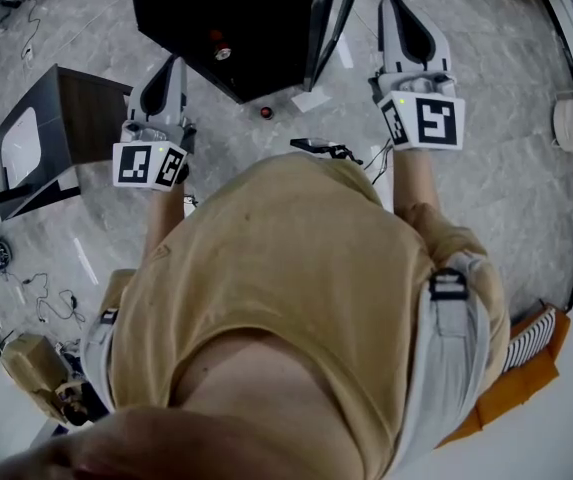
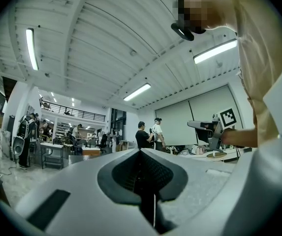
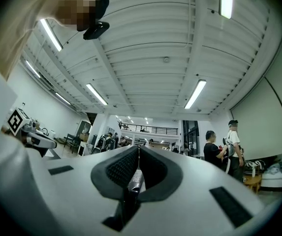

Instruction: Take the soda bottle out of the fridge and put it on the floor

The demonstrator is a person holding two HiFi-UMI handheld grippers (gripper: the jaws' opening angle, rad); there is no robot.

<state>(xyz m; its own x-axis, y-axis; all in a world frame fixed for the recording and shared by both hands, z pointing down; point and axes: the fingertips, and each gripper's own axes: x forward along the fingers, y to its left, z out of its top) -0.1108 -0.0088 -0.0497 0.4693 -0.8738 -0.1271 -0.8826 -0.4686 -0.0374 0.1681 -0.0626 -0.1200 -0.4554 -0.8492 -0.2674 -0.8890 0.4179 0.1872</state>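
Head view, looking steeply down. The left tool [image 1: 171,64] and right tool [image 1: 399,4] are both clenched and empty; each gripper view shows its own jaws, left [image 2: 141,151] and right [image 3: 138,149], meeting with nothing between them. The black fridge [image 1: 266,8] stands at 2 o'clock from the left tool and 9 o'clock from the right tool. A red cap [image 1: 219,45] in its dark interior is probably the soda bottle, standing upright with its long axis seen end-on. This cannot be confirmed, as the body is lost in shadow. The left tool is nearer to it. The fridge's top is cut off by the frame edge. Both gripper views tilt toward the ceiling and show neither the fridge nor the floor [image 1: 506,168]. The person's torso hides the floor nearest them.
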